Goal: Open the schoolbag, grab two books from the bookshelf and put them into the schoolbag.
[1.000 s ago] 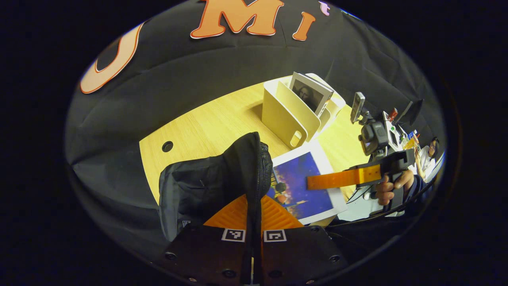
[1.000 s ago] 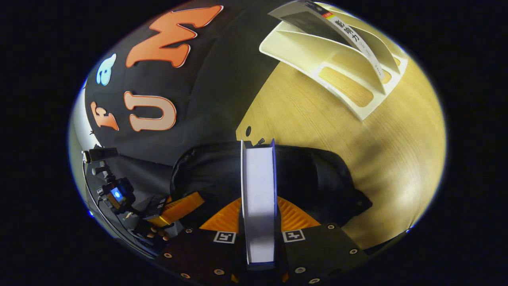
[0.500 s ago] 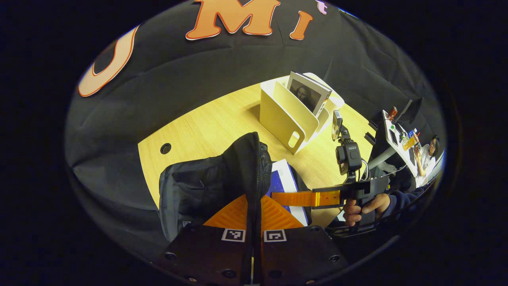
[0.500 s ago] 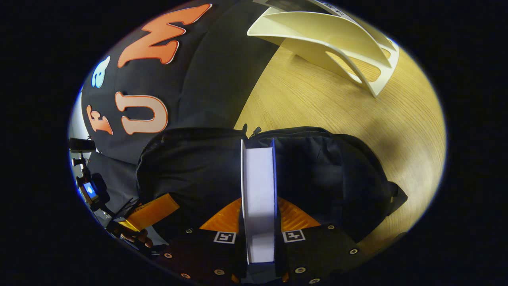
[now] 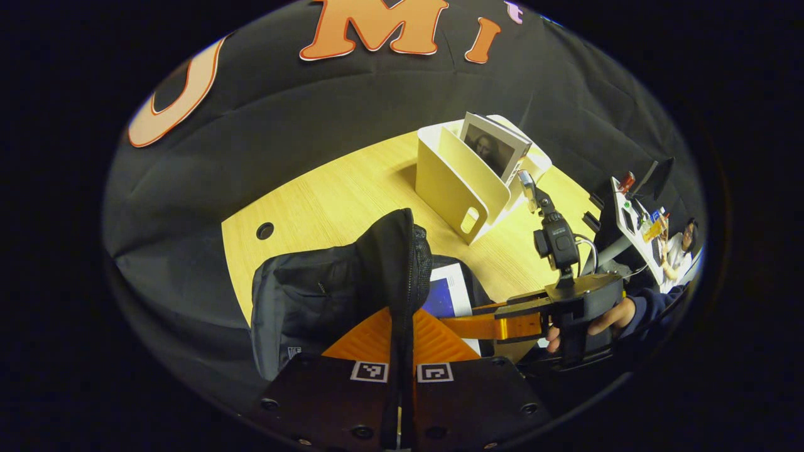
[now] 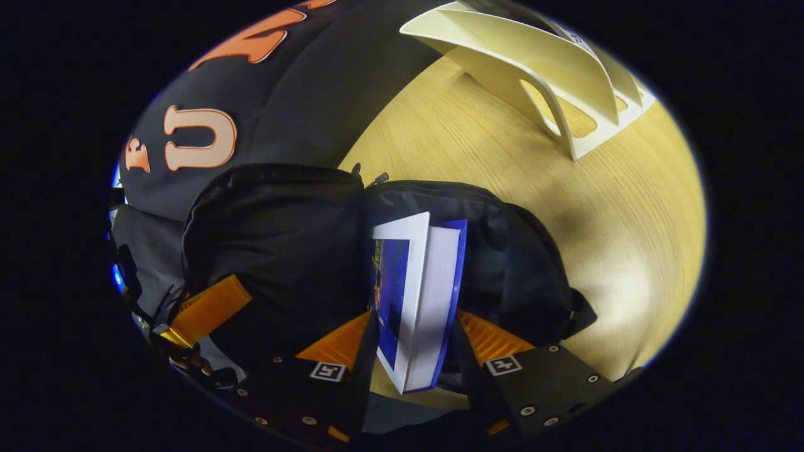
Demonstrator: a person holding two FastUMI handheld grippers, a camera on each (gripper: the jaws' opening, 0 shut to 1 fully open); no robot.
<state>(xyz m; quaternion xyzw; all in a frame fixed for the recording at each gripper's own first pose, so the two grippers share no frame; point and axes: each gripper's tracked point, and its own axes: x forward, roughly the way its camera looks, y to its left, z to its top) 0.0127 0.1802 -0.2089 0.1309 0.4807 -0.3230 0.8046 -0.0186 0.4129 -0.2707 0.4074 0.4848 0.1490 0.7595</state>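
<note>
My right gripper (image 6: pixel 411 333) stands apart around the blue book (image 6: pixel 418 301), apparently loose, tilted in the schoolbag (image 6: pixel 515 251) mouth. My left gripper (image 5: pixel 402 326) is clamped on the schoolbag's raised flap (image 5: pixel 396 251), near the bookshelf (image 5: pixel 461 182).

We see a black schoolbag (image 6: pixel 276 238) and a book (image 6: pixel 411 301) with a deep blue cover, white border and white page edges. The bookshelf (image 5: pixel 461 182) is cream, holding a grey-toned portrait book (image 5: pixel 493 147), on a pale yellow wood-grain table (image 6: pixel 502 157).
</note>
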